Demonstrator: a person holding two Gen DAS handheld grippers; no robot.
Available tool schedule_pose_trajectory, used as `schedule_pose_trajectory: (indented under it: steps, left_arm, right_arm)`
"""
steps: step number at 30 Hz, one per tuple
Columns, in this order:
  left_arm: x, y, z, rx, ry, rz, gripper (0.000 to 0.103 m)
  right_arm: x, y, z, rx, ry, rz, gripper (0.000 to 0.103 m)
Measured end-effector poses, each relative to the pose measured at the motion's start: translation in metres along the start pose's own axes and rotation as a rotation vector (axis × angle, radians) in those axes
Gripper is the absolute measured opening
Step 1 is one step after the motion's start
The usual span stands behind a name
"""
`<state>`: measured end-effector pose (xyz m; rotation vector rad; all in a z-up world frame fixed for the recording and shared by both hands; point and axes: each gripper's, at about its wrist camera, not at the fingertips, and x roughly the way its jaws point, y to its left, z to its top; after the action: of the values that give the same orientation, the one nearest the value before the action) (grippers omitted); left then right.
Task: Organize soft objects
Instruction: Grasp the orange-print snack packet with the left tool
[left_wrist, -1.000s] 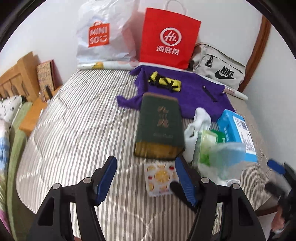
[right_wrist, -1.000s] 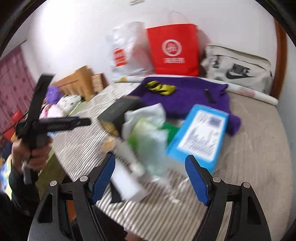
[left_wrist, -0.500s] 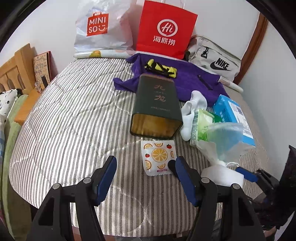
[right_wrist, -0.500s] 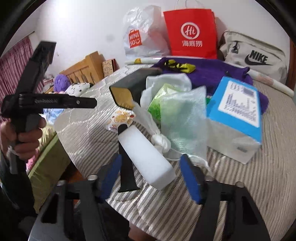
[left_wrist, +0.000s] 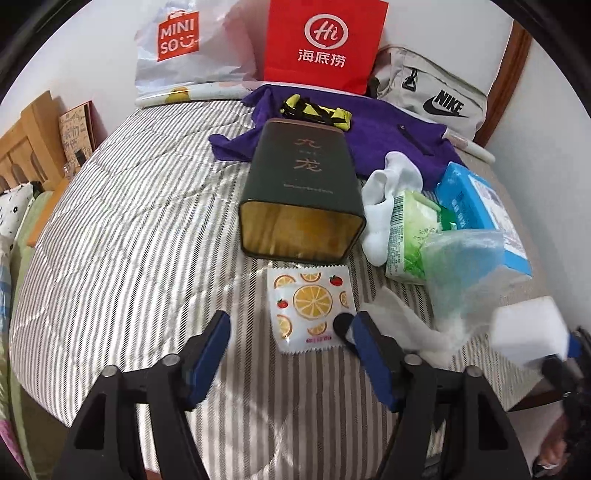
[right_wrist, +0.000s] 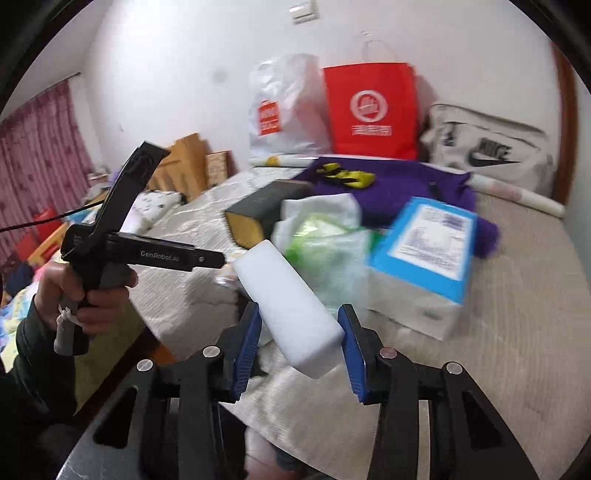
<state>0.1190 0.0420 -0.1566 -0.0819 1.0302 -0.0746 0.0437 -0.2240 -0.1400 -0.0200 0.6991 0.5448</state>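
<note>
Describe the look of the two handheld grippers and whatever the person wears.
Both the left gripper and right gripper have black angular frames with silver bolts and blue finger pads. The left one's black handle reads "GenRobot" in pale lettering. The left hand comes out of a dark sleeve.

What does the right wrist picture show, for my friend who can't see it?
The right gripper holds a white foam block between its blue pads, lifted above a striped bed. Behind it lie a blue box, a dark green tin and a purple cloth. On the left, a hand holds the other gripper.
</note>
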Motion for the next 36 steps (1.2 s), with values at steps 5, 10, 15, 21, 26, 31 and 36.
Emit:
schedule_pose_trajectory:
  steps: [5,10,15,21,26,31,36]
  left_arm:
    - [0.018,-0.008,0.008,0.015,0.008,0.021,0.076]
    - [0.041,-0.024,0.010,0.081,0.048,0.113,0.077]
    - [0.046,-0.026,0.015,0.063,0.031,0.110,0.086]
    - [0.039,-0.023,0.011,0.085,-0.025,0.103,0.063]
    - [0.033,-0.008,0.010,0.063,-0.045,0.058,0.040]
    - [0.031,0.010,0.010,0.043,-0.052,0.065,0.011]
    - [0.027,0.019,0.007,-0.016,-0.026,-0.008,0.021]
  right_arm:
    - [-0.006,-0.027,-0.014,0.048,0.024,-0.068,0.043]
    - [0.006,-0.045,-0.029,0.082,0.073,-0.109,0.043]
    - [0.018,-0.051,-0.035,0.099,0.096,-0.111,0.043]
    - [0.022,-0.052,-0.033,0.110,0.091,-0.099,0.044]
    - [0.021,-0.056,-0.033,0.127,0.088,-0.087,0.044]
    - [0.020,-0.052,-0.031,0.111,0.088,-0.097,0.044]
    - [0.020,-0.051,-0.030,0.105,0.088,-0.111,0.044]
